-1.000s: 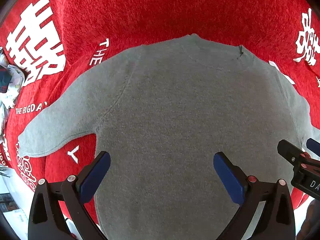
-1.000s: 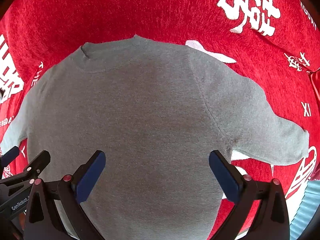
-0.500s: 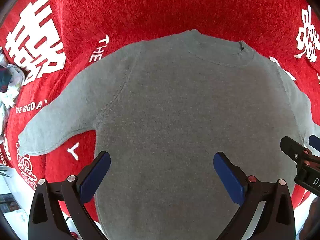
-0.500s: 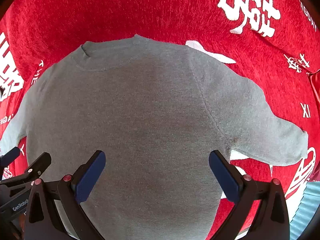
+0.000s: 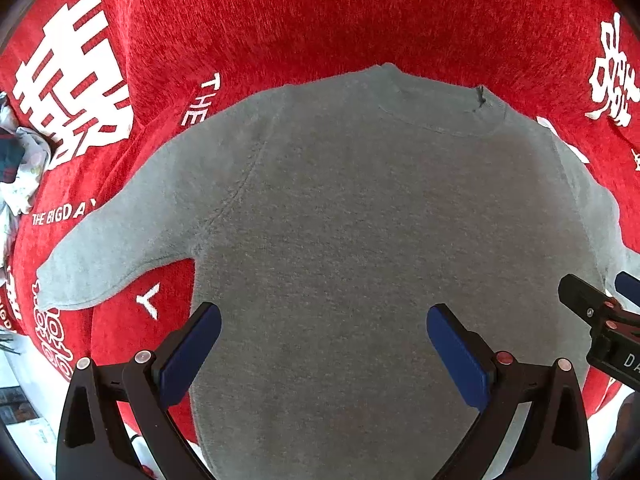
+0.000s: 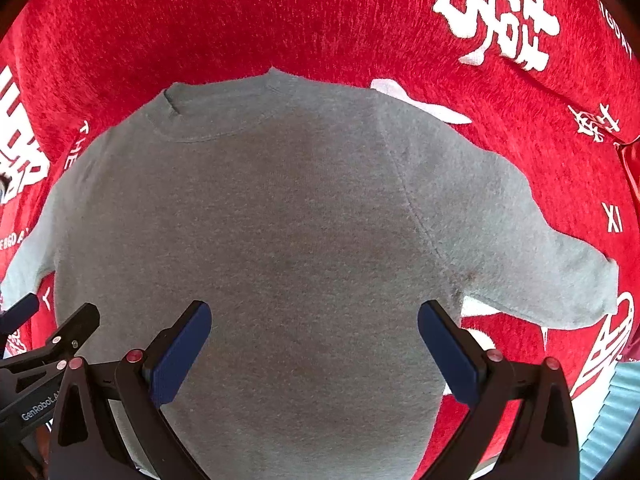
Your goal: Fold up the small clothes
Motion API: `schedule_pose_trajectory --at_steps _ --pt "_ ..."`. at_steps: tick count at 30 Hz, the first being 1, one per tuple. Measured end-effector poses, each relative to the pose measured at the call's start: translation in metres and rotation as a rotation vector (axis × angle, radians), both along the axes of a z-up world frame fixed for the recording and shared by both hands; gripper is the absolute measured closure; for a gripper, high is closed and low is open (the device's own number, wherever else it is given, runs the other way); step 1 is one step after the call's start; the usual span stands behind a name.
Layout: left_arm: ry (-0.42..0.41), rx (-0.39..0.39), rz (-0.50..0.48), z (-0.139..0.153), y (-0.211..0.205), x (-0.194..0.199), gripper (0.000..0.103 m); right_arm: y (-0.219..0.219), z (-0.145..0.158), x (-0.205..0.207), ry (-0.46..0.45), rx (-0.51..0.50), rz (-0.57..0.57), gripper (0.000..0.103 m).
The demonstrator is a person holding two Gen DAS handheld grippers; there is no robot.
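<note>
Left claw (image 5: 324, 344) and right claw (image 6: 314, 340) both gape wide, empty, hovering over the hem end of the grey sweater (image 5: 360, 240). Sweater lies flat on the red cloth (image 5: 320, 12), long axis running from hem near the claws out to the collar (image 6: 208, 120) at the far end, sleeves splayed sideways. Likely step: pinch both hem corners evenly, keep fabric flat.

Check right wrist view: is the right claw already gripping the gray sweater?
No, the right claw hangs wide open over the gray sweater, which lies flat and unfolded on the red blanket.
</note>
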State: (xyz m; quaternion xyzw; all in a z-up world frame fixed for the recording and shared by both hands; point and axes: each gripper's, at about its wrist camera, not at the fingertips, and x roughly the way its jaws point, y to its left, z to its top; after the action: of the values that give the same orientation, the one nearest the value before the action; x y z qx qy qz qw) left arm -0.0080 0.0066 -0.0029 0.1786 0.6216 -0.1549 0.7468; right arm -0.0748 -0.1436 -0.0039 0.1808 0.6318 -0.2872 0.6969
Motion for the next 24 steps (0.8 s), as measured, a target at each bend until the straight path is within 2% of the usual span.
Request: schedule_pose_trajectory --at_steps 24 --pt "0.012 -0.022 0.012 0.0019 0.0061 -0.0008 0.0 0.0047 -0.0003 0.0017 0.005 -0.001 -0.002 0.0"
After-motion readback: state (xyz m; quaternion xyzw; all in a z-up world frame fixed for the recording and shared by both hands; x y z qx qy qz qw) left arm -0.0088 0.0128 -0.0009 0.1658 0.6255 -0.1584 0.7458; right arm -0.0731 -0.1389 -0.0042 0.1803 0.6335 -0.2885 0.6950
